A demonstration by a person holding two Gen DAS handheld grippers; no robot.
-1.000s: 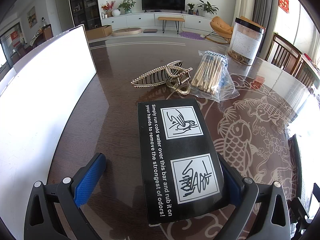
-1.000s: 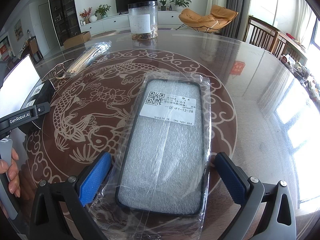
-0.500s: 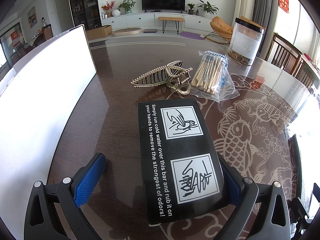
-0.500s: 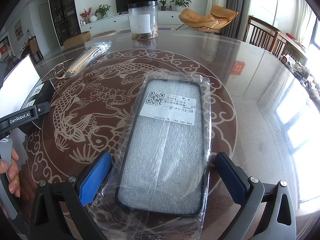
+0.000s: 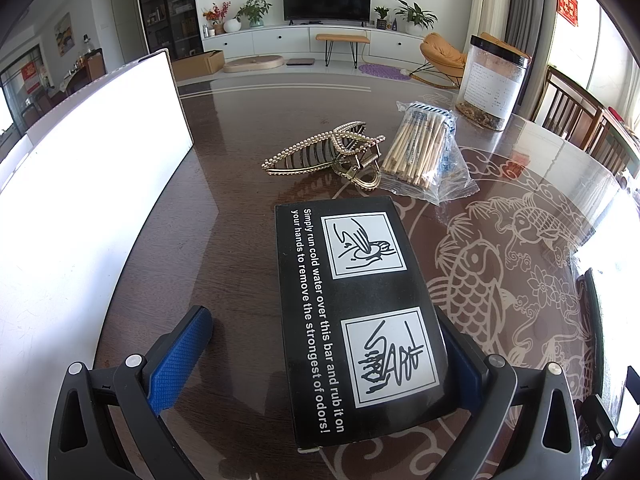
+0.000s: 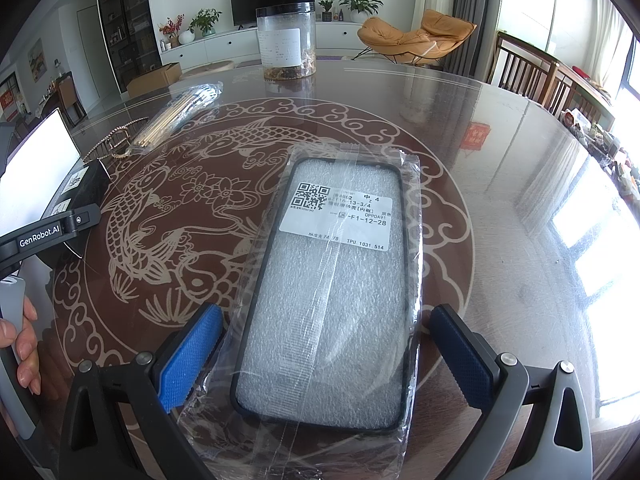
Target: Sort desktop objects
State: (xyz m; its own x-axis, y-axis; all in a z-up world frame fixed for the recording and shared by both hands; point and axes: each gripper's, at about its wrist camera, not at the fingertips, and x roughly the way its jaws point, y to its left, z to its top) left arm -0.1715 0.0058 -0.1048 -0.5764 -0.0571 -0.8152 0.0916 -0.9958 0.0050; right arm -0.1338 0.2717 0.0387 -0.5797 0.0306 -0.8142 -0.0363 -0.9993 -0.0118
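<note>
A black box (image 5: 360, 312) with white print lies flat on the table between the fingers of my open left gripper (image 5: 320, 344); the right finger is at its edge, the left finger stands apart. A gold hair claw (image 5: 328, 152) and a bag of wooden sticks (image 5: 424, 152) lie beyond it. A phone case in a clear bag (image 6: 332, 296) lies between the fingers of my open right gripper (image 6: 324, 348), neither finger clearly pressing it. The black box (image 6: 76, 192), the hair claw (image 6: 116, 144) and the sticks (image 6: 176, 112) also show at the left of the right wrist view.
A large white board (image 5: 80, 184) stands along the left. A clear jar with a black lid (image 5: 492, 80) stands at the far right, also seen in the right wrist view (image 6: 286, 40). The left gripper's body (image 6: 44, 232) and a hand show at the left edge. Wooden chairs (image 6: 536, 76) stand behind.
</note>
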